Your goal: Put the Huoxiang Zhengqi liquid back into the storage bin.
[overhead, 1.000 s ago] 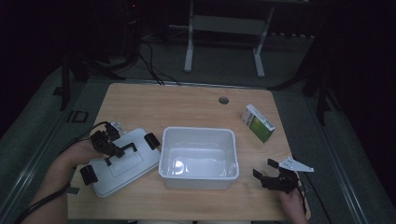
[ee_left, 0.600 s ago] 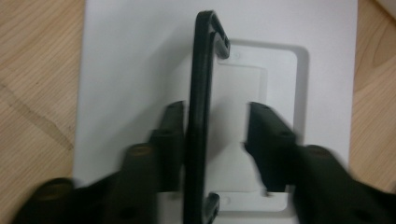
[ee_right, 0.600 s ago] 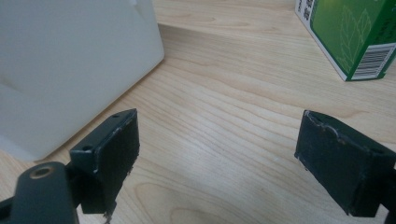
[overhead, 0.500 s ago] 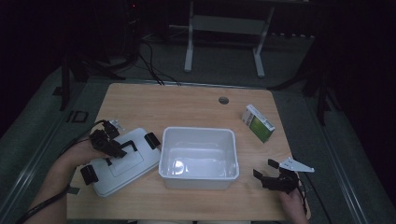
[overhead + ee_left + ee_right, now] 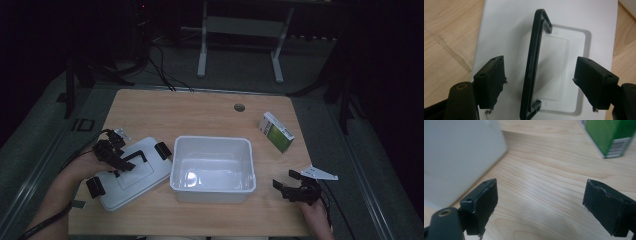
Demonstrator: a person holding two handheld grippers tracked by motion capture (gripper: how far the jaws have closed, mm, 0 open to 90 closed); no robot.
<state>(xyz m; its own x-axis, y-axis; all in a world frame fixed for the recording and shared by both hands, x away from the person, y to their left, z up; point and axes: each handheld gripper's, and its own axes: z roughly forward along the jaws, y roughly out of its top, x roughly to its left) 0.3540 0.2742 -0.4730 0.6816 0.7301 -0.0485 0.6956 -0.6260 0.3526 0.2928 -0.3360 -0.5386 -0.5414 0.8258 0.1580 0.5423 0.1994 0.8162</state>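
A white lid (image 5: pixel 145 175) with a black handle (image 5: pixel 134 157) and black end clips lies flat on the table's left part. My left gripper (image 5: pixel 127 161) hangs over it. In the left gripper view the handle (image 5: pixel 534 62) stands between the jaws of my left gripper (image 5: pixel 541 75), and neither pad touches it. These jaws have just been opening. The lid (image 5: pixel 506 30) lies below them. A white bin (image 5: pixel 212 140) stands empty at the middle. My right gripper (image 5: pixel 286 179) rests open at the front right, with bare wood between the jaws of my right gripper (image 5: pixel 541 200).
A green and white box (image 5: pixel 276 131) lies at the right, beyond my right gripper; in the right gripper view the box (image 5: pixel 611 137) is at the top right and the bin's wall (image 5: pixel 456 152) at the left. A round cable hole (image 5: pixel 239 107) sits near the table's far edge.
My left gripper's jaws have opened off the lid's handle, and the lid lies where it was. The right gripper has stayed put.
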